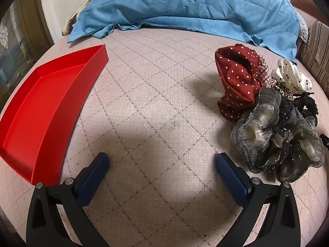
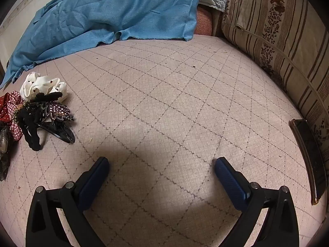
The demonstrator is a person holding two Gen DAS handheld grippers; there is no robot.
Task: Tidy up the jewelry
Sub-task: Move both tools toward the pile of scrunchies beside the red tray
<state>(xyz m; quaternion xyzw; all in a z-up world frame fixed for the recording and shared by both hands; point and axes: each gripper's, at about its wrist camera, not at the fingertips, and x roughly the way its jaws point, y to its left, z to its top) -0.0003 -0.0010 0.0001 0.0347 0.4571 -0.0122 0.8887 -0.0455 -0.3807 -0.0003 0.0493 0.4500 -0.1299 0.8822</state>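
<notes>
At three o'clock from the left gripper, the heap of scrunchies lay tangled; the red tray sat at nine. Both it and the right gripper gaped empty. Snagged pieces might lift together, likely spilling.

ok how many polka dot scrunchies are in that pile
2 clearly: a dark red scrunchie with white dots at the pile's far left, and a cream scrunchie with dark dots at the far right. A sheer grey scrunchie sits nearer; others may be hidden.
</notes>
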